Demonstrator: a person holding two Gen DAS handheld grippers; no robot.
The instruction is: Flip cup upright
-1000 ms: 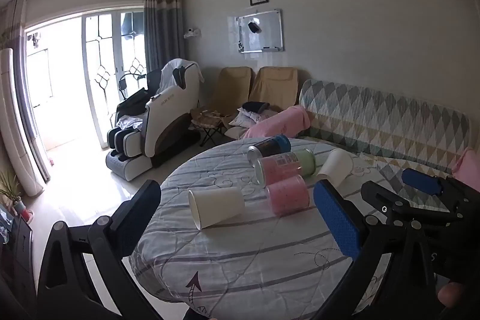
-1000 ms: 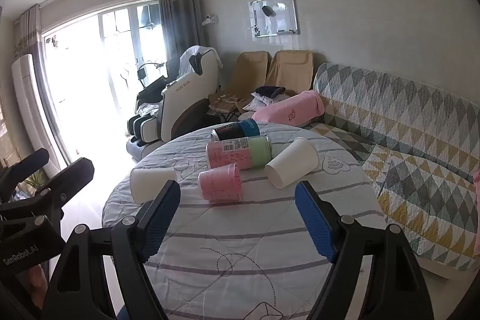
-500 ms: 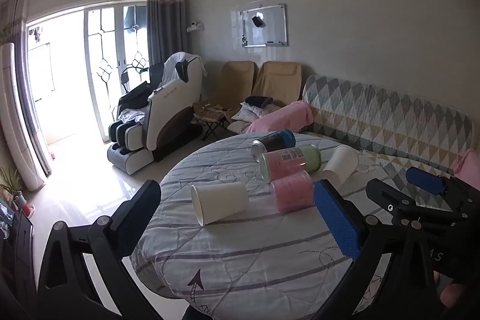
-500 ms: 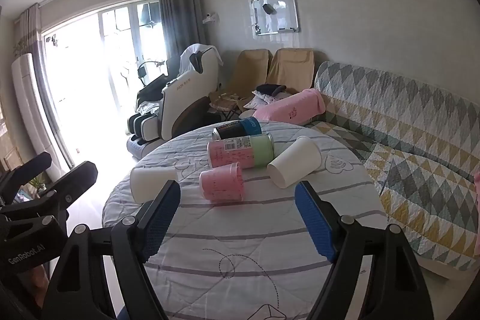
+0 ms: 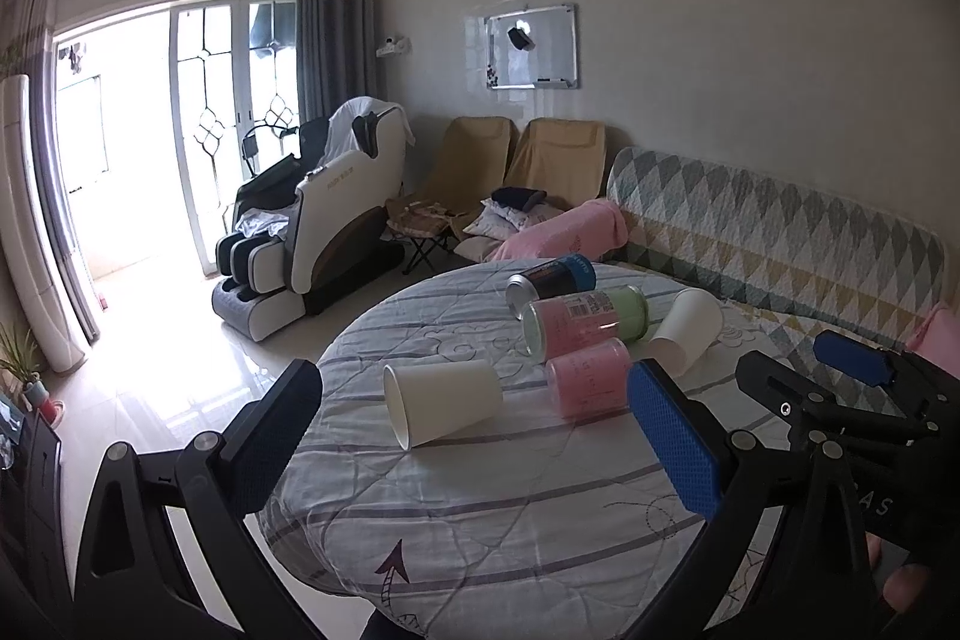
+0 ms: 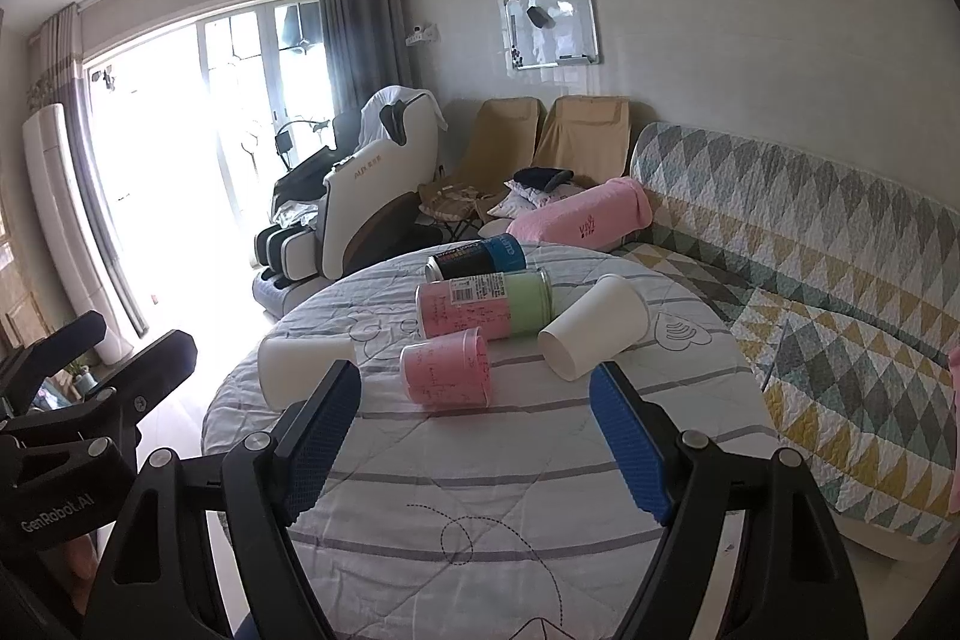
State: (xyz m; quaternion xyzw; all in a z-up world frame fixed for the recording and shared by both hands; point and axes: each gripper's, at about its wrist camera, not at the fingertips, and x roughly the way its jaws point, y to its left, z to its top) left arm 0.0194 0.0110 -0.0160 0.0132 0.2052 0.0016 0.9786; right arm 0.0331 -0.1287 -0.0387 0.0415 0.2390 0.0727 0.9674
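Note:
Several cups and cans lie on their sides on a round table (image 5: 510,508) (image 6: 480,490). A white paper cup (image 5: 441,401) (image 6: 303,367) lies at the left, mouth toward me. A pink cup (image 5: 591,383) (image 6: 447,367) lies in the middle. A second white paper cup (image 5: 687,331) (image 6: 594,335) lies at the right. My left gripper (image 5: 474,436) is open and empty, short of the left white cup. My right gripper (image 6: 477,439) is open and empty, short of the pink cup. The right gripper also shows in the left wrist view (image 5: 840,388).
A pink and green can (image 5: 582,319) (image 6: 486,307) and a black and blue can (image 5: 549,277) (image 6: 477,256) lie behind the cups. A patterned sofa (image 6: 810,280) stands at the right. A massage chair (image 5: 318,226) stands beyond the table by the window.
Both grippers have moved slightly closer to the table and cups. Their jaws stay open. The cups and cans have not moved.

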